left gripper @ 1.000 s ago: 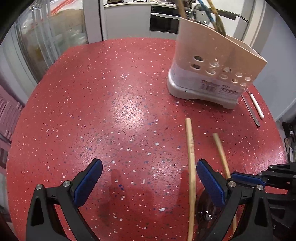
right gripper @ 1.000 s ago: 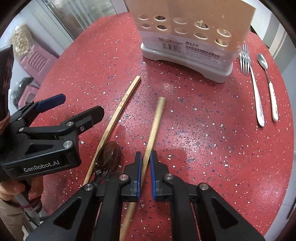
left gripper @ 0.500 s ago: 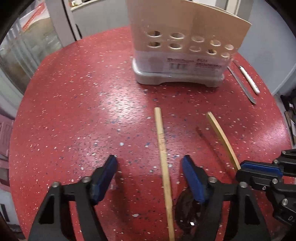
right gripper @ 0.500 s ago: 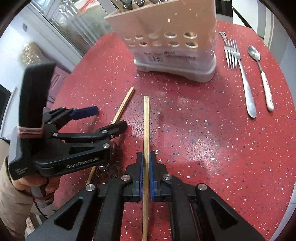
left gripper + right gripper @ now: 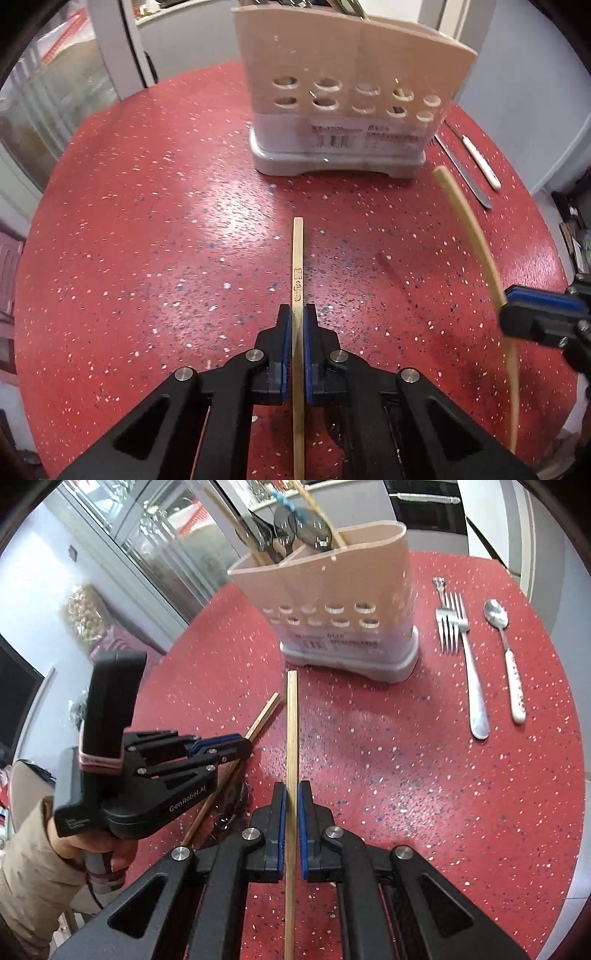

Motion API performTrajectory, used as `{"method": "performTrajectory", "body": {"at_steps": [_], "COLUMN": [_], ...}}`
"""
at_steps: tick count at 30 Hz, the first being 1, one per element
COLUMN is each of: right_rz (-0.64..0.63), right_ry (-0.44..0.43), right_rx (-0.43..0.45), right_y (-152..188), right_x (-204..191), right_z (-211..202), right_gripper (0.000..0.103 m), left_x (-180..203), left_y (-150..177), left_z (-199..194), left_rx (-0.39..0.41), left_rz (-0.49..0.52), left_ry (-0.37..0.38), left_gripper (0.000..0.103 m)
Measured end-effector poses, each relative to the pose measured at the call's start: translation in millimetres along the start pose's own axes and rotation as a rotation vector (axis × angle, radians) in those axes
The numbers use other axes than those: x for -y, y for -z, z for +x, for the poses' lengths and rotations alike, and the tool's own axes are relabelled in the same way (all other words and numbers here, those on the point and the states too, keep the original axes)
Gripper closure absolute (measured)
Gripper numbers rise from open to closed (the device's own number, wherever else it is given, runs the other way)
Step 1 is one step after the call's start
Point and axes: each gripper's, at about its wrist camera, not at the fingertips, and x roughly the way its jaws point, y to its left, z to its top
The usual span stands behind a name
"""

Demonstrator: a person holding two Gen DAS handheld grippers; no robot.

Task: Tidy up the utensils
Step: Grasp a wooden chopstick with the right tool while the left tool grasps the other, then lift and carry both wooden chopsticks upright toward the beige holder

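One red speckled table (image 5: 155,229) beside glass doors (image 5: 162,554).

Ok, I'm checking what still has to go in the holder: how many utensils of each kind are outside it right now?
Chopsticks: 2, one in the left gripper, one in the right gripper
Forks: 1
Light-handled spoons: 1
Dark spoons: 1, partly hidden
Total: 5
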Motion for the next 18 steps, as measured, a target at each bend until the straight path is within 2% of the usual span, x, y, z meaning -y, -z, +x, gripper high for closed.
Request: {"method": "performTrajectory", "body": {"at_steps": [9, 18], "right_rz": [-0.022, -0.024], "right_ry": [-0.060, -0.081], "right_rx": [0.096, 0.153], "right_y": [-3.9, -14.8], "right_x": [-2.9, -10.4], "right_z": [-33.8, -43.8], "right_gripper": [0.097, 0.097], "left_x": [3.3, 14.4], "left_y": [9.4, 11.3], "left_z": [-36.2, -78.6], "left_rx": [0.106, 0.205], "left_rz": [-0.033, -0.046], "left_ry": [-0.009, 0.009], "left_gripper": [0.072, 0.072]}}
